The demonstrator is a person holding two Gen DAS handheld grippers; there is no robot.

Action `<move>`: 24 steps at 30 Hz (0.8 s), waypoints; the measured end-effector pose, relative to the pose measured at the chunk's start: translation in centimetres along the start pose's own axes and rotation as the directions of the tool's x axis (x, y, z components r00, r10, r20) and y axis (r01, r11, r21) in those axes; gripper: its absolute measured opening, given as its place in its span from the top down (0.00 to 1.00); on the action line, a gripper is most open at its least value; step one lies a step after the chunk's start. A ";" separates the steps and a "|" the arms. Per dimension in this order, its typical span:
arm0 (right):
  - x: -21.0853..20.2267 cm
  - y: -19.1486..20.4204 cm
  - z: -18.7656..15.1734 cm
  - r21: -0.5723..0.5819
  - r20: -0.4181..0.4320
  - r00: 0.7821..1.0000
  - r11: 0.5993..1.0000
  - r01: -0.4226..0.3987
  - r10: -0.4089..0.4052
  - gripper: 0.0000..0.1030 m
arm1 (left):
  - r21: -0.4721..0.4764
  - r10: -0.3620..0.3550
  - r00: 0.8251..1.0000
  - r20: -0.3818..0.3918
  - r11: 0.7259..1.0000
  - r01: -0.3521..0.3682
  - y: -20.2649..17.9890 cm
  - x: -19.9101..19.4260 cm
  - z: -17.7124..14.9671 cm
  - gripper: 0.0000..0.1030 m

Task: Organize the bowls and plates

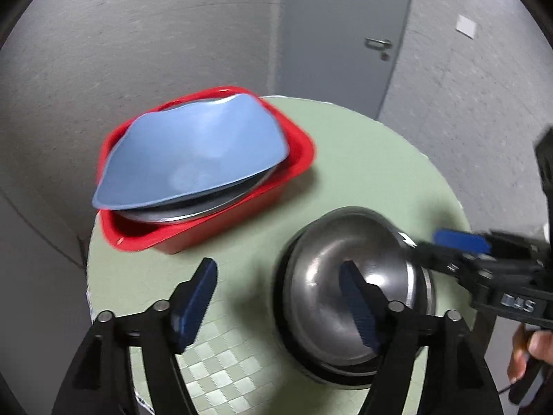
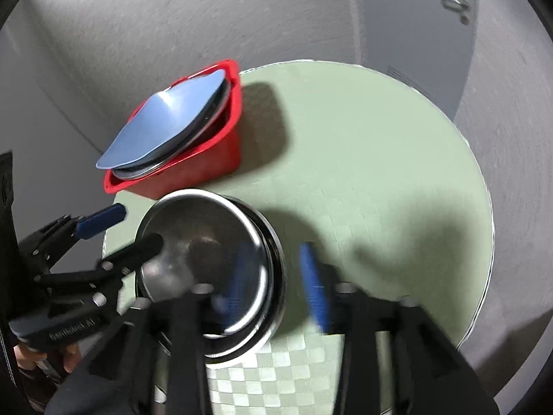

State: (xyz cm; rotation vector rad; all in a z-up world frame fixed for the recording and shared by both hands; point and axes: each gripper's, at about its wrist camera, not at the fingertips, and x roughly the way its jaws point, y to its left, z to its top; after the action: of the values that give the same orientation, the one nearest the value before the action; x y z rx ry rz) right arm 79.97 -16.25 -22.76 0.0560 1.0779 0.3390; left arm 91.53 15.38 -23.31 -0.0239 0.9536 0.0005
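A red bin (image 1: 293, 169) (image 2: 221, 162) stands at the table's far left and holds a metal plate (image 1: 207, 209) with a blue plate (image 1: 193, 152) (image 2: 166, 121) tilted on top. Nested steel bowls (image 1: 345, 276) (image 2: 207, 259) sit on the near side of the table. My left gripper (image 1: 280, 294) (image 2: 138, 226) is open, its right finger inside the top bowl and its left finger outside the rim. My right gripper (image 2: 276, 283) (image 1: 435, 245) is open and straddles the opposite rim of the bowls, one finger inside and one outside.
The round table (image 1: 363, 159) (image 2: 380, 173) has a green checked cover and stands by grey walls. A grey door (image 1: 338, 34) with a handle is behind it. The table's edge drops off close behind the bin.
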 end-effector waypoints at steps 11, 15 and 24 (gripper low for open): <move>2.0 -2.1 -2.8 0.174 -0.033 0.991 0.977 -0.121 0.128 0.48 | -0.031 0.033 0.997 -0.069 0.999 -0.035 -0.1 2.3 -2.0 0.25; 2.9 -1.9 -3.1 0.195 -0.044 0.988 0.971 -0.136 0.147 0.48 | -0.031 0.033 0.996 -0.088 0.999 -0.036 -0.7 3.1 -2.2 0.27; 4.5 -1.5 -3.8 0.218 -0.059 0.978 0.959 -0.182 0.199 0.54 | 0.012 -0.054 0.993 -0.103 0.998 0.056 -2.6 4.6 -1.9 0.56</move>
State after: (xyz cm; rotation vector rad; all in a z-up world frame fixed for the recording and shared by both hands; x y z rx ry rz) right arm 78.96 -16.78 -28.75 0.3409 1.1888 0.4013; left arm 92.66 12.72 -28.16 -0.0370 1.0557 -0.0590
